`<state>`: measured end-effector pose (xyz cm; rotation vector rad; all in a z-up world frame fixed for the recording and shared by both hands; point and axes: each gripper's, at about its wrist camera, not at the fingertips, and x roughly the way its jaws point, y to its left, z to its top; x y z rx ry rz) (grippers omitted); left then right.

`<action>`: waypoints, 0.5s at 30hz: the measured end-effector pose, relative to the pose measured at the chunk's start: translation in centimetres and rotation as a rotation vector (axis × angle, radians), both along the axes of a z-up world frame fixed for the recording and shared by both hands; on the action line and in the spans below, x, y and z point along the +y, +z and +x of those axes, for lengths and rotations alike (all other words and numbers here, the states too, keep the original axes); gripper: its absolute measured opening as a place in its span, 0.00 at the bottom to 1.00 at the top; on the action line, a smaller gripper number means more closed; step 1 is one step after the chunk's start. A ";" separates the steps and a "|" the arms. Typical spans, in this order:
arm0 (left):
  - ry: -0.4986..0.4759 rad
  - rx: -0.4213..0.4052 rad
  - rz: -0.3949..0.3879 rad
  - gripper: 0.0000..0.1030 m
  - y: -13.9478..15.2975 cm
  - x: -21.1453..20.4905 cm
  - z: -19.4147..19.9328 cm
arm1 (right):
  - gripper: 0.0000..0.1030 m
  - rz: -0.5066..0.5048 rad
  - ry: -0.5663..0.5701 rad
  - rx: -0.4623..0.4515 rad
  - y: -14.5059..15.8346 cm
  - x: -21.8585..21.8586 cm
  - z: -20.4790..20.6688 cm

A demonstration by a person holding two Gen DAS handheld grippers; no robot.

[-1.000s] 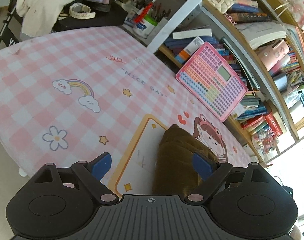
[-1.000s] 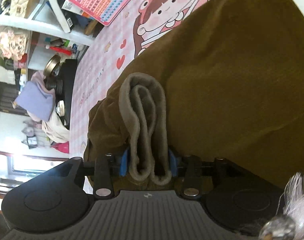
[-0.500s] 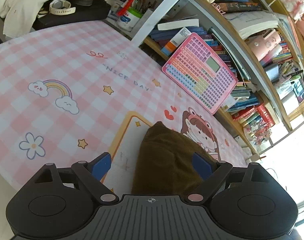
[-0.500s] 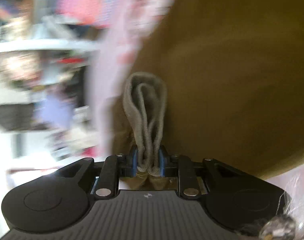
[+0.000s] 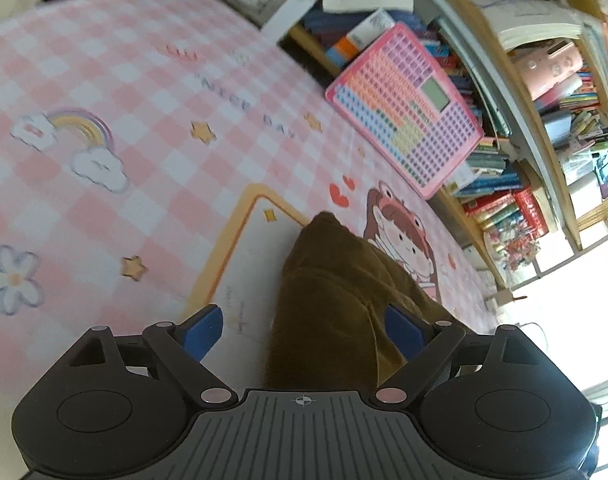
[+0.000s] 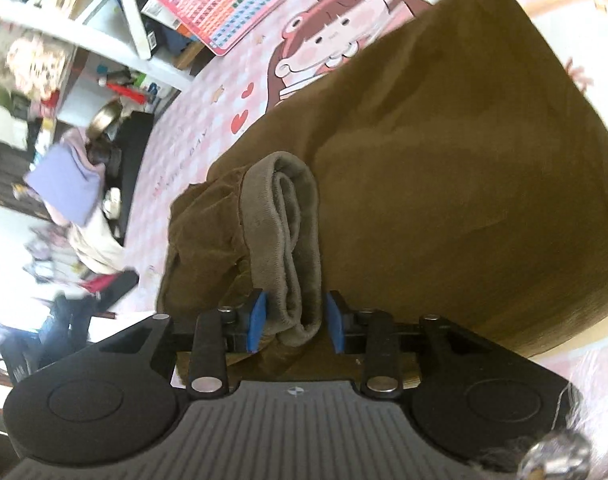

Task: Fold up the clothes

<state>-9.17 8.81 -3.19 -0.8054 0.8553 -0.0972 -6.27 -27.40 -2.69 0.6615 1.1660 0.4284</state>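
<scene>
While the right gripper [image 6: 292, 322] pinches the ribbed cuff [image 6: 284, 240] of the brown garment [image 6: 443, 184] at lower centre, the left gripper [image 5: 304, 328] hangs open over the garment's lower-centre fold; a weak pinch could let the cuff slip and undo the fold on the pink surface [image 5: 124, 152].

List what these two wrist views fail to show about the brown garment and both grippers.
- Brown corduroy garment: type and full outline unknown; the right wrist view's edge crops it.
- Its near end, left wrist view: hidden under the left gripper body.
- Grey ribbed cuff: its clamped end hides between the right gripper pads.
- Shelf book titles: too small.
</scene>
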 end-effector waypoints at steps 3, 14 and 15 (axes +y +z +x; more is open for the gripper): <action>-0.033 0.014 -0.041 0.87 -0.9 -0.2 1.2 | 0.19 -0.059 0.007 -0.033 0.1 0.6 -0.1; -0.166 0.031 -0.111 0.86 -2.3 -1.0 4.3 | 0.23 -0.156 -0.104 -0.095 1.2 0.7 -1.1; -0.176 0.031 -0.116 0.86 -2.3 -1.0 4.5 | 0.23 -0.162 -0.150 -0.102 1.5 0.0 -1.4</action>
